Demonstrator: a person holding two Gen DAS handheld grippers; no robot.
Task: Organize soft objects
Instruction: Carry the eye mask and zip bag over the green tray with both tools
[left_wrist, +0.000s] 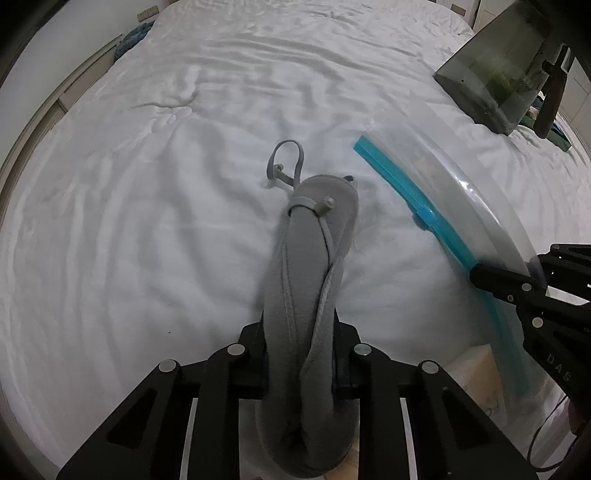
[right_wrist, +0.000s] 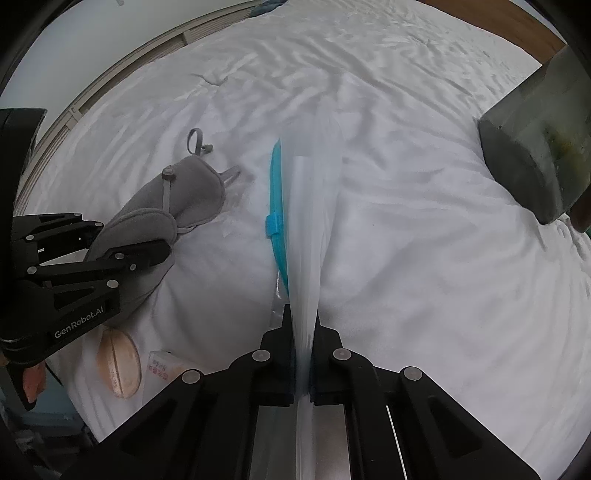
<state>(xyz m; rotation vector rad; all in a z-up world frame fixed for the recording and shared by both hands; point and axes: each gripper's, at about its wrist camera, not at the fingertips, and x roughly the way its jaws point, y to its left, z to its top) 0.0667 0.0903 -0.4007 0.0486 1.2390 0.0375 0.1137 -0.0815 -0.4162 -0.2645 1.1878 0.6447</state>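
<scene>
Two grippers busy: left gripper (left_wrist: 299, 354) ("GenRobot.AI") clamps grey pillow (left_wrist: 314, 258); right gripper (right_wrist: 303, 354) pinches zip bag (right_wrist: 308, 206).

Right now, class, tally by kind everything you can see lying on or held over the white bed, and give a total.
Grey neck pillow: 1
Clear zip bag: 1
Dark see-through box: 1
Hand-held gripper: 2, left and right
Peach oval thing: 1
Small clear packet: 1
Total: 7

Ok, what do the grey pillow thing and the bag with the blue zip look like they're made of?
The grey neck pillow looks like matte fleece-type fabric: soft, fuzzy surface, with cords and toggles. The zip bag appears to be thin translucent plastic film, glossy, with a teal plastic slider track.
</scene>
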